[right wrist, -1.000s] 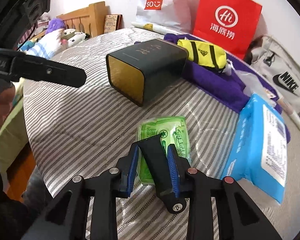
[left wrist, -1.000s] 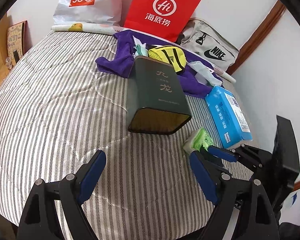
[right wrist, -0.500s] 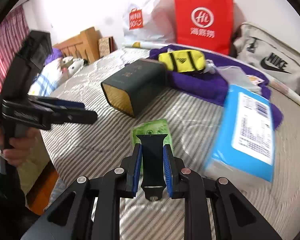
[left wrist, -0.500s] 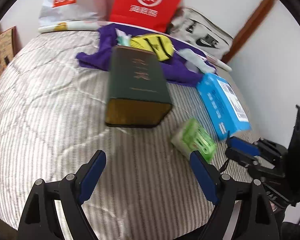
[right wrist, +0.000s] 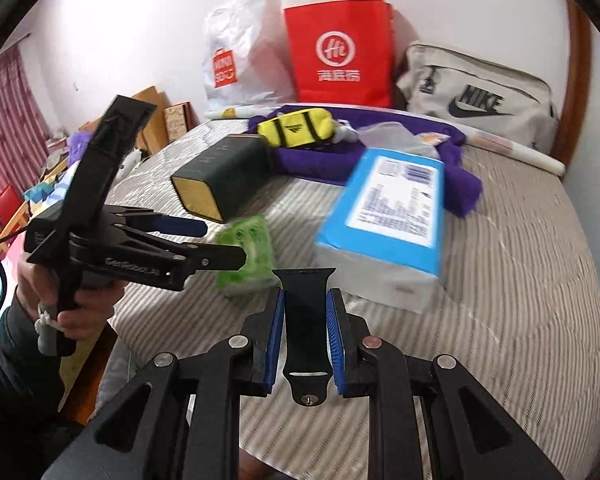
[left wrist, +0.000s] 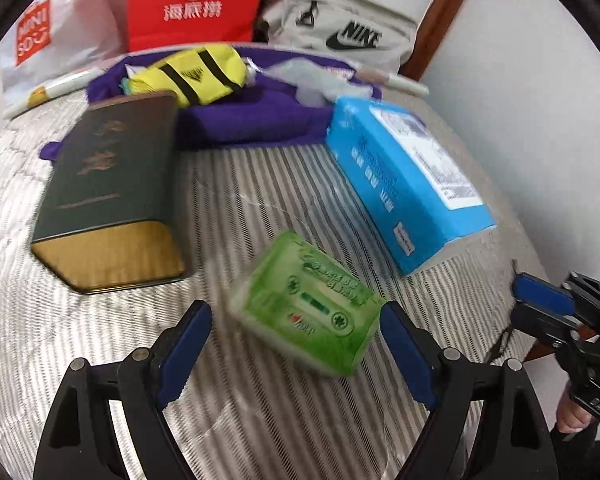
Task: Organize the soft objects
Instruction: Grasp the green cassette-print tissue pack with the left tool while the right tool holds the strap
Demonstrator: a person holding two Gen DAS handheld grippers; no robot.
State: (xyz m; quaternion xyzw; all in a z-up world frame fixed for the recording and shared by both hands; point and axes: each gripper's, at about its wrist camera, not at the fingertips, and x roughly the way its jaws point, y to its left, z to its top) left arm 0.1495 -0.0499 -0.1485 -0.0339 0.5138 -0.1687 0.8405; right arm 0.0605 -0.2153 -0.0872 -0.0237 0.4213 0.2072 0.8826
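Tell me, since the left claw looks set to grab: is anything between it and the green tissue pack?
Nothing visible is. The left claw is open, and the green tissue pack lies on the striped bedspread just ahead of its fingers. The dark tin and blue pack lie off to either side.

bed cover [left wrist: 260,184]: grey-and-white herringbone stripes
soft tissue pack [left wrist: 306,306]: translucent green, white print
wipes pack [left wrist: 404,184]: bright blue, white label
tin box [left wrist: 108,184]: dark green, gold end face
pouch [left wrist: 196,74]: yellow, black stripes
cloth [left wrist: 252,120]: purple
paper bag [left wrist: 198,0]: red, white logo
tongs' pads [right wrist: 274,340]: blue, on black arms
strap [right wrist: 305,320]: black
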